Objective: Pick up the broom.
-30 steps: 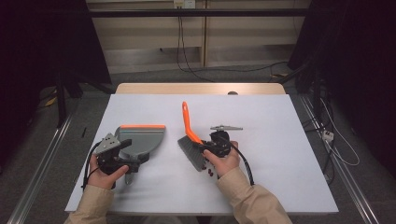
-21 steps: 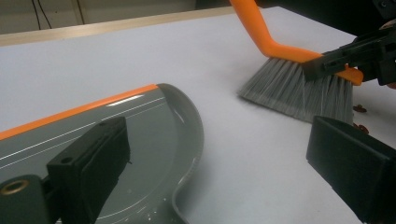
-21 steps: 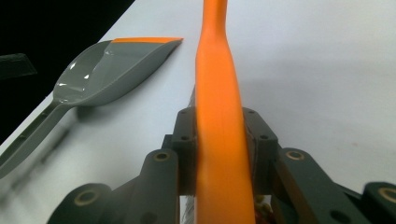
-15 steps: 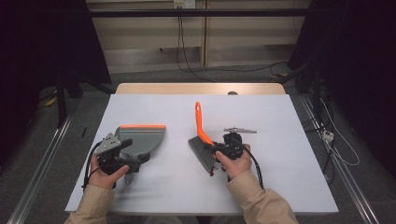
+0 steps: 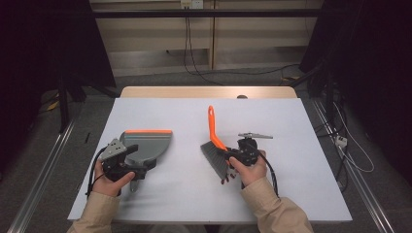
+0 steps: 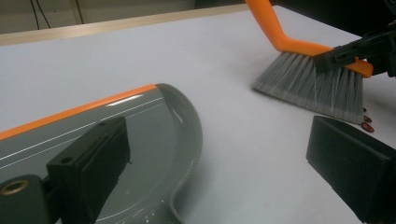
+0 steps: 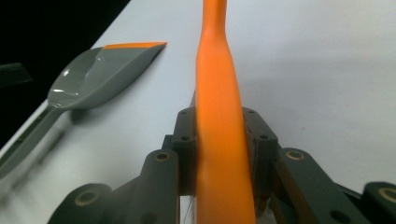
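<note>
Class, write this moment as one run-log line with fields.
right gripper: shut on brush | left gripper: open, at dustpan | beans: beside bristles | table: white

Grey dustpan (image 5: 148, 145) edged with an orange lip; brush (image 5: 214, 145) shown with orange handle and grey bristles; small dark red beans (image 6: 367, 123) seen on the white surface (image 5: 184, 189); black tongs (image 5: 228, 156).

My high view looks forward and down on the white table (image 5: 184, 194) from its near side. Left gripper view sits low, close beside the grey plastic dustpan with orange lip (image 6: 154, 135); right gripper view (image 7: 100, 77) sees that dustpan farther off.
</note>
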`<state>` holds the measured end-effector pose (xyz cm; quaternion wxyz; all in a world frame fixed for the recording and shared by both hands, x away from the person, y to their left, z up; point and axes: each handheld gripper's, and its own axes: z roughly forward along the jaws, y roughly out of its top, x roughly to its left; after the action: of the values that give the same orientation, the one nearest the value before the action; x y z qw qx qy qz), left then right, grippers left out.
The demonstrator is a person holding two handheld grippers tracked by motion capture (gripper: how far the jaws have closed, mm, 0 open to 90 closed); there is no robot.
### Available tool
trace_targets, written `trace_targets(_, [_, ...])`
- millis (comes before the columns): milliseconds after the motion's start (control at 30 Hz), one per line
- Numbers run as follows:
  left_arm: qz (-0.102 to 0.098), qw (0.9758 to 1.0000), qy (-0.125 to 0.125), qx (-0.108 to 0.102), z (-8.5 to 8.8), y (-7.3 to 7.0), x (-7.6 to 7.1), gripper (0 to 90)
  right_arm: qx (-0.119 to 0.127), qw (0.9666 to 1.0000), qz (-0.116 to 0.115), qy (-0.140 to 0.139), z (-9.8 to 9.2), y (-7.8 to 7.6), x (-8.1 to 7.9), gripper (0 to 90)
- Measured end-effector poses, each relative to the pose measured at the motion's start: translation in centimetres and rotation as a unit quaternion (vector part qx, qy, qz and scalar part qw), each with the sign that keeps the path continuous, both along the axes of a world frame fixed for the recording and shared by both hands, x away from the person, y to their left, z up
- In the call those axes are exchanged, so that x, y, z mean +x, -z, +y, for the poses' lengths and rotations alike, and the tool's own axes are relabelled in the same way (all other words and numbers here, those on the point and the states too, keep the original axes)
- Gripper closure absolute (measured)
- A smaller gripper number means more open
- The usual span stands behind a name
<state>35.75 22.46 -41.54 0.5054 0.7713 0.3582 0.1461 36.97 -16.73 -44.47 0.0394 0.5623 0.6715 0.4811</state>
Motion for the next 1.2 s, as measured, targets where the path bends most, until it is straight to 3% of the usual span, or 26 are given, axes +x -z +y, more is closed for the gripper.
trace_targets(300, [0.003, 1.0, -0.001, -0.002, -0.1, 0.1, 0.1, 5.8, 0.027, 0.9995, -0.002, -0.016, 0.6, -0.9, 0.7, 71.0])
trace_targets(467, [0.003, 1.0, -0.002, -0.004, 0.0, 0.1, 0.2, 5.8, 0.034, 0.9987, -0.021, -0.03, 0.5, -2.2, 1.2, 71.0])
trace_targets(667, [0.004, 1.0, -0.002, -0.003, 0.1, 0.0, 0.2, 5.8, 0.0, 0.9953, -0.084, -0.048, -1.3, -3.0, 3.2, 70.9])
trace_targets(733, [0.004, 1.0, -0.003, -0.004, 0.2, 0.1, 0.2, 5.8, -0.015, 0.9948, -0.087, -0.05, -1.8, -3.1, 3.9, 71.0])
trace_targets(833, [0.005, 1.0, -0.004, -0.005, 0.2, 0.0, 0.2, 5.8, -0.055, 0.9911, -0.104, -0.063, -2.4, -3.0, 5.0, 71.0])
trace_targets(1067, [0.006, 1.0, -0.004, -0.004, 0.3, 0.1, 0.3, 5.8, -0.106, 0.9774, -0.15, -0.104, -2.7, -1.8, 6.9, 71.0])
trace_targets(1200, [0.008, 0.9999, -0.006, -0.004, 0.4, 0.2, 0.3, 5.8, -0.138, 0.9656, -0.175, -0.134, -2.5, -0.8, 7.4, 71.0])
